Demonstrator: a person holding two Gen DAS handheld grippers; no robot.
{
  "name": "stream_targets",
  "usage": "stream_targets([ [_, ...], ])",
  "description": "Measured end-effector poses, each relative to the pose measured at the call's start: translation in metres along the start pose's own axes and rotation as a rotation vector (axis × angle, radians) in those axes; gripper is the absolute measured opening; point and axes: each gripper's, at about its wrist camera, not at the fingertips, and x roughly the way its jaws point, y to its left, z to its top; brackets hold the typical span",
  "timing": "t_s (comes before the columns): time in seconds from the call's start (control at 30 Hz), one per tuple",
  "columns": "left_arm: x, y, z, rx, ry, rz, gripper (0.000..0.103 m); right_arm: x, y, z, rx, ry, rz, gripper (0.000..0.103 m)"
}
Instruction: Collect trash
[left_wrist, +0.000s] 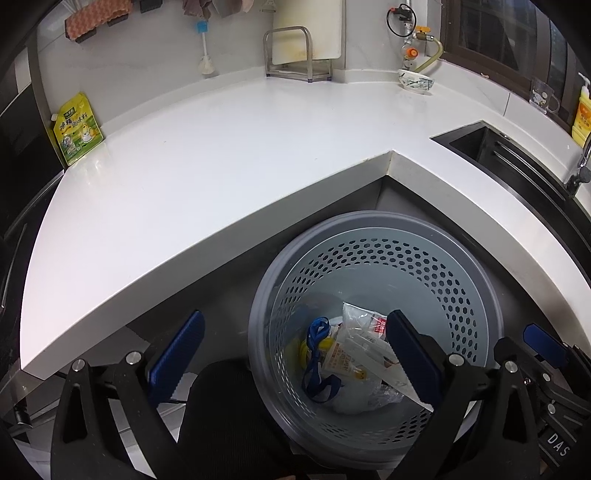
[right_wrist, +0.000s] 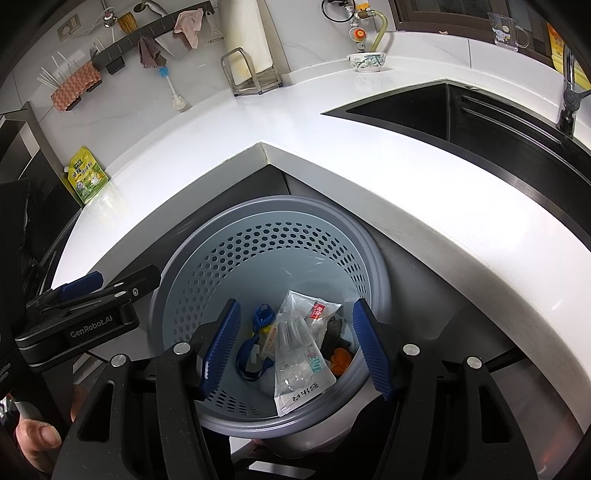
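A grey perforated trash bin (left_wrist: 373, 229) stands on the floor under the inner corner of the white counter (left_wrist: 184, 155); it also shows in the right wrist view (right_wrist: 258, 210). Inside lie clear plastic wrappers (right_wrist: 299, 354), a blue lanyard (left_wrist: 317, 354), a yellow item and orange peel (right_wrist: 340, 360). My left gripper (left_wrist: 295, 354) is open and empty, hovering over the bin's left rim. My right gripper (right_wrist: 295, 347) is open and empty above the bin's mouth. The left gripper (right_wrist: 92, 295) shows at the left of the right wrist view.
A yellow-green seasoning pouch (left_wrist: 77, 129) leans at the counter's left end. A patterned bowl (left_wrist: 415, 81), a cutting-board rack (left_wrist: 295, 55), a clear cup (right_wrist: 506, 29) and a yellow bottle (left_wrist: 581, 114) stand at the back. A black sink (right_wrist: 424, 107) is at the right.
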Motion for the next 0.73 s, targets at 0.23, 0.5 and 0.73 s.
stream_targets([
  [0.23, 0.002, 0.002, -0.0006, -0.007, 0.005, -0.003, 0.097, -0.0006, 0.0004, 0.0001, 0.0, -0.002, 0.0, 0.061],
  [0.5, 0.0029, 0.0022, -0.0007, -0.006, 0.007, -0.003, 0.097, -0.002, 0.0011, 0.0002, -0.001, -0.003, 0.0, 0.061],
  [0.73, 0.0038, 0.0016, -0.001, -0.009, 0.015, 0.0, 0.097, -0.0016, 0.0009, 0.0001, -0.001, -0.003, 0.0, 0.061],
])
